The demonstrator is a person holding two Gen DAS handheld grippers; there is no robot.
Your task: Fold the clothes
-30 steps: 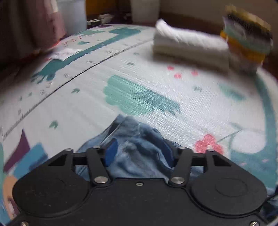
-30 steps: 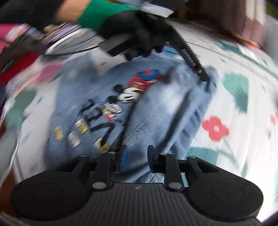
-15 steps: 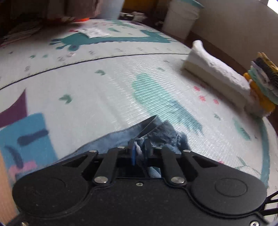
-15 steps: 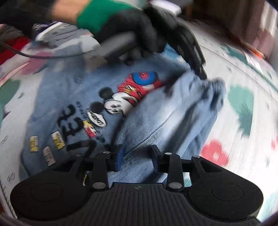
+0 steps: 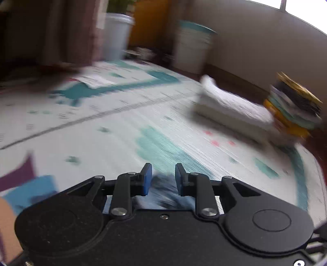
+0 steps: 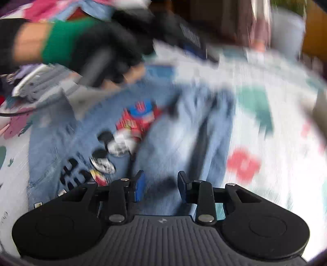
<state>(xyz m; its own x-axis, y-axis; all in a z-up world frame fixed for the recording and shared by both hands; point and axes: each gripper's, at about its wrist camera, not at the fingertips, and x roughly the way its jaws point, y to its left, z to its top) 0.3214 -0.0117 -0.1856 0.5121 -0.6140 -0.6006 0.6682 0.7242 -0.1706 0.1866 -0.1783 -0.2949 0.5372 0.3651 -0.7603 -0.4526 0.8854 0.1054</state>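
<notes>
A light blue denim garment (image 6: 173,139) with a cartoon mouse patch and black letters lies spread on the play mat (image 6: 276,126), one side folded over. My right gripper (image 6: 160,182) hovers open just above its near edge, with nothing between the fingers. A black-gloved hand (image 6: 106,53) with a green cuff holds my left gripper (image 6: 204,53) above the garment's far side. In the left wrist view, my left gripper (image 5: 163,176) is open, and a bit of denim (image 5: 165,194) shows below and between its fingers, not pinched. Both views are motion-blurred.
A folded white towel (image 5: 231,106) and a stack of folded coloured clothes (image 5: 294,110) sit at the mat's far right. Two white buckets (image 5: 116,36) (image 5: 192,47) stand by the wall. A heap of pink and red clothes (image 6: 40,8) lies beyond the gloved hand.
My left gripper, shut on the denim half a second ago, has opened, let the cloth go and lifted away. My right gripper has opened wider over the garment.
</notes>
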